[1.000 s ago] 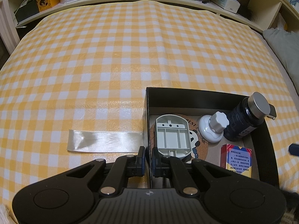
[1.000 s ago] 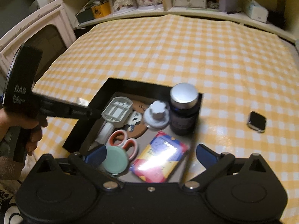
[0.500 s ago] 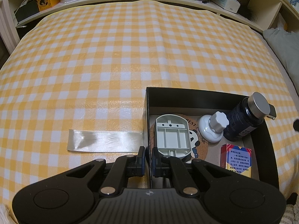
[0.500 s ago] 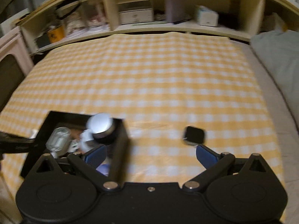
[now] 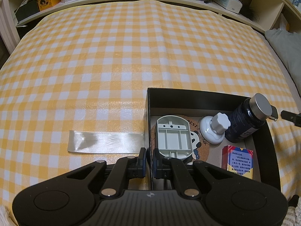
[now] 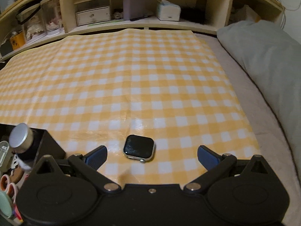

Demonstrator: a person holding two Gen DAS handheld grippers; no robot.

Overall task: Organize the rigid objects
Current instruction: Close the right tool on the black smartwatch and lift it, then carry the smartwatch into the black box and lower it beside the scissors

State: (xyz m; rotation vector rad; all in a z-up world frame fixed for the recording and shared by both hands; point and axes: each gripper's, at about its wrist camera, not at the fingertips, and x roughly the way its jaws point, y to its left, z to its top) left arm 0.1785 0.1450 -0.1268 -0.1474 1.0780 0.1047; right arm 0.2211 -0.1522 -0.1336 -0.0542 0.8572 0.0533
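Note:
A black box [image 5: 188, 96] sits on the yellow checked cloth and holds a grey plastic tray [image 5: 174, 136], a white knob [image 5: 215, 130], a dark bottle with a silver cap [image 5: 248, 119], a card pack [image 5: 238, 159] and a panda coaster. My left gripper [image 5: 148, 160] is shut on the box's left wall. My right gripper [image 6: 151, 155] is open, low over the cloth, with a strapless smartwatch [image 6: 139, 148] lying between its fingers. The box corner [image 6: 47, 145] and the bottle [image 6: 22, 141] show at the right wrist view's left edge.
A strip of clear tape [image 5: 105, 141] lies on the cloth left of the box. Cluttered shelves [image 6: 131, 13] run along the far edge. A grey pillow [image 6: 263, 60] lies to the right. Scissors with red handles [image 6: 7, 186] sit in the box.
My right gripper has swung right from over the box to the smartwatch and come down around it. My left gripper has stayed clamped on the box wall.

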